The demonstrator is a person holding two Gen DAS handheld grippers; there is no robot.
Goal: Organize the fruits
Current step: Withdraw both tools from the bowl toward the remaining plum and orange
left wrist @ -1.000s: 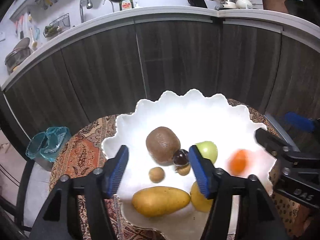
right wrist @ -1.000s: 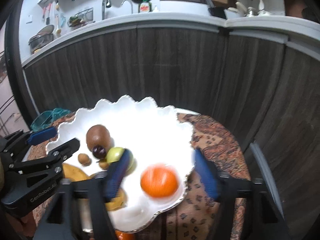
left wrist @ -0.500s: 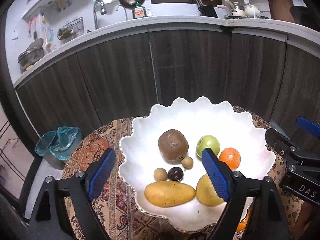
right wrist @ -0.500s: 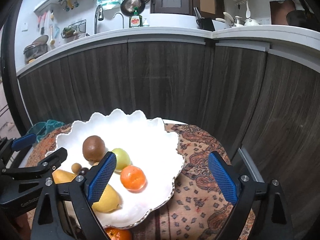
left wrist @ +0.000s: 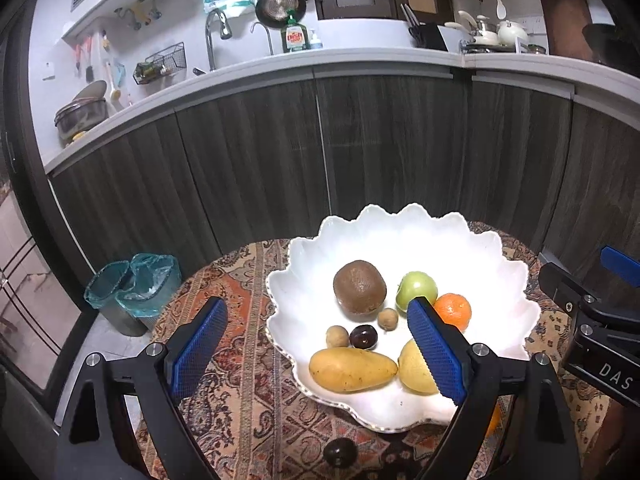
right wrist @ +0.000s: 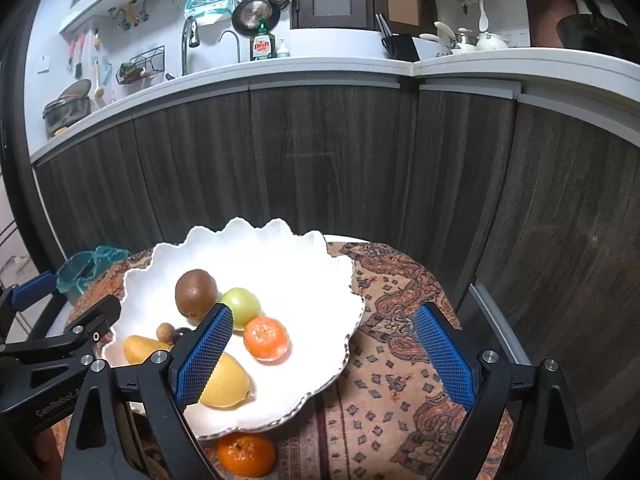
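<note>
A white scalloped bowl (left wrist: 516, 280) (right wrist: 320, 280) holds a brown kiwi (left wrist: 359, 287), a green apple (left wrist: 416, 290), an orange (left wrist: 454, 310) (right wrist: 266, 338), a mango (left wrist: 352, 369), a lemon (right wrist: 228, 380), a dark plum (left wrist: 363, 337) and two small brown fruits (left wrist: 337, 336). A second orange (right wrist: 246, 454) and a dark fruit (left wrist: 339, 453) lie on the cloth in front of the bowl. My left gripper (left wrist: 316, 354) is open and empty above the bowl's left front. My right gripper (right wrist: 324, 356) is open and empty above its right rim.
The bowl sits on a round table with a patterned cloth (right wrist: 400, 420). Dark cabinet fronts (left wrist: 360, 152) and a kitchen counter stand behind. Two bins with blue liners (left wrist: 132, 292) stand on the floor at the left.
Both grippers have pulled back and up from the bowl and opened wider. The orange dropped from the right gripper has rolled and settled beside the green apple.
</note>
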